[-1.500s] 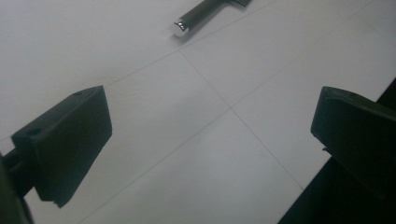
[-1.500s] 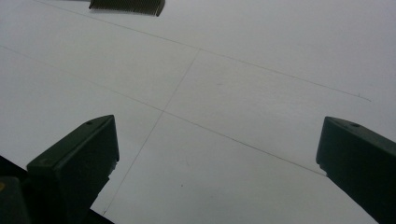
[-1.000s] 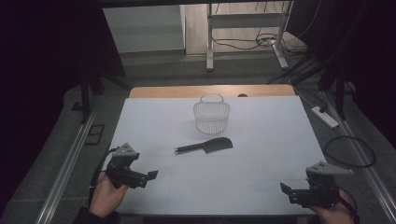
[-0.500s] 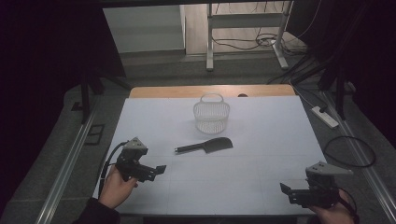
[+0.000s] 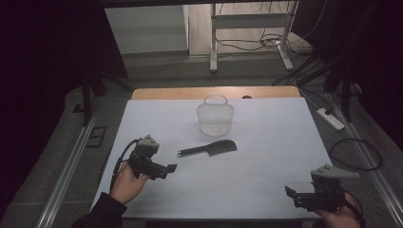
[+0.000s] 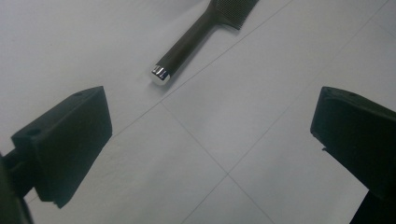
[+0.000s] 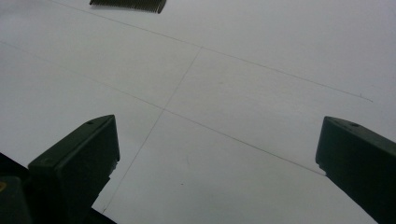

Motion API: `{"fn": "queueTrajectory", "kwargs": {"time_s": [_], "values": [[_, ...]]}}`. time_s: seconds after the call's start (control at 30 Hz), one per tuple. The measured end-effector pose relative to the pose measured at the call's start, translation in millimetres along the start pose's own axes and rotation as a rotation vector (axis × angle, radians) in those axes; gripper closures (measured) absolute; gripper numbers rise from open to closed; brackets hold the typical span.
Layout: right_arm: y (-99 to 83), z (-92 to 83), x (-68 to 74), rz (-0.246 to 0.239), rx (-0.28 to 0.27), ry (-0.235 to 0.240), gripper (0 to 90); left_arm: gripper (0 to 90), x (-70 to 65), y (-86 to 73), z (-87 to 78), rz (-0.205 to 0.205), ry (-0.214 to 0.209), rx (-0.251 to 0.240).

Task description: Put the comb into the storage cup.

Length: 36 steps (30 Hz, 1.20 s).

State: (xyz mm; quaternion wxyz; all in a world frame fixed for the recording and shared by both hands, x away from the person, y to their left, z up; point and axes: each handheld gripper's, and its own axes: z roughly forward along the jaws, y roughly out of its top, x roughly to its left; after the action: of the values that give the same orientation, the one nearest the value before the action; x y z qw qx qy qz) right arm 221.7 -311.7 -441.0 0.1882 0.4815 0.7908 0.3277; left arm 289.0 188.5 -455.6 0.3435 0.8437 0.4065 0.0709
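A black comb (image 5: 209, 149) with a long handle lies flat near the middle of the white table (image 5: 266, 142). Its silver-capped handle end (image 6: 160, 74) points toward my left gripper (image 5: 168, 169), which hovers open at the left, a short way from the handle. The comb's teeth (image 7: 128, 4) peek in at the top of the right gripper view. A white wire basket (image 5: 215, 116) stands upright behind the comb. My right gripper (image 5: 290, 191) is open near the front right corner, with nothing between its jaws.
A wooden strip (image 5: 216, 92) borders the table's far edge. A power strip (image 5: 332, 119) and a coiled cable (image 5: 354, 154) lie on the floor to the right. Metal rails (image 5: 66, 171) run along the left side.
My left gripper has moved forward and to the right, closer to the comb's handle. The right gripper has stayed in place.
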Motion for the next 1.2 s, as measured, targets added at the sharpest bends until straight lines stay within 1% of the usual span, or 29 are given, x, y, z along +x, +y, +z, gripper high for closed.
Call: {"fn": "queueTrajectory", "kwargs": {"time_s": [0.2, 0.3, 0.33, 0.37, 0.4, 0.43, 0.47, 0.5, 0.6, 0.67, 0.7, 0.83, 1.0, 1.1, 1.2], "values": [[0.1, 0.2, 0.0, 0.0, 0.002, 0.0, 0.0, 0.0, -2.0, 10.4, 9.4, 0.026, -0.004, 0.025], [0.1, 0.4, -0.1, 0.001, 0.003, 0.001, 0.0, 0.0, -2.2, 14.0, 11.8, 0.026, -0.006, 0.02], [0.1, 0.4, -0.1, 0.0, 0.004, 0.001, 0.0, 0.0, -2.2, 17.9, 14.1, 0.02, -0.012, 0.014], [0.1, 0.4, -0.1, 0.0, 0.004, 0.001, 0.0, 0.0, -2.2, 17.9, 14.1, 0.02, -0.012, 0.014], [0.1, 0.4, 0.0, 0.0, 0.004, 0.001, 0.0, 0.0, -2.0, 21.9, 16.1, 0.022, -0.018, 0.012], [0.1, 0.4, 0.0, 0.0, 0.004, 0.001, 0.0, 0.0, -2.0, 21.9, 16.1, 0.022, -0.018, 0.012], [0.1, 0.4, 0.0, 0.0, 0.004, 0.001, 0.0, 0.0, -2.5, 25.5, 18.5, 0.018, -0.019, 0.009], [0.1, 0.4, 0.0, 0.0, 0.004, 0.001, 0.0, 0.0, -2.5, 25.5, 18.5, 0.018, -0.019, 0.009], [0.1, 0.6, -0.1, 0.0, 0.005, 0.001, 0.0, 0.0, -2.5, 32.4, 22.8, 0.014, -0.015, 0.01], [0.2, 0.6, -0.2, 0.0, 0.006, 0.002, 0.0, 0.0, -2.3, 34.2, 23.9, 0.01, -0.018, 0.01], [0.2, 0.7, -0.1, 0.0, 0.006, 0.001, 0.0, 0.0, -1.7, 37.5, 26.1, 0.002, -0.019, 0.006], [0.2, 0.8, -0.1, 0.0, 0.007, 0.001, 0.0, 0.0, -1.1, 42.4, 29.6, -0.002, -0.027, 0.006], [0.2, 1.0, -0.2, -0.001, 0.009, 0.001, 0.0, 0.0, 0.7, 49.0, 34.6, 0.007, -0.038, 0.016], [0.3, 1.0, -0.2, -0.001, 0.009, 0.001, 0.0, 0.0, 1.0, 50.9, 36.1, 0.011, -0.037, 0.019], [0.3, 1.0, 0.0, -0.003, 0.011, 0.001, 0.0, 0.0, 1.8, 55.3, 38.9, 0.023, -0.032, 0.025]]}}
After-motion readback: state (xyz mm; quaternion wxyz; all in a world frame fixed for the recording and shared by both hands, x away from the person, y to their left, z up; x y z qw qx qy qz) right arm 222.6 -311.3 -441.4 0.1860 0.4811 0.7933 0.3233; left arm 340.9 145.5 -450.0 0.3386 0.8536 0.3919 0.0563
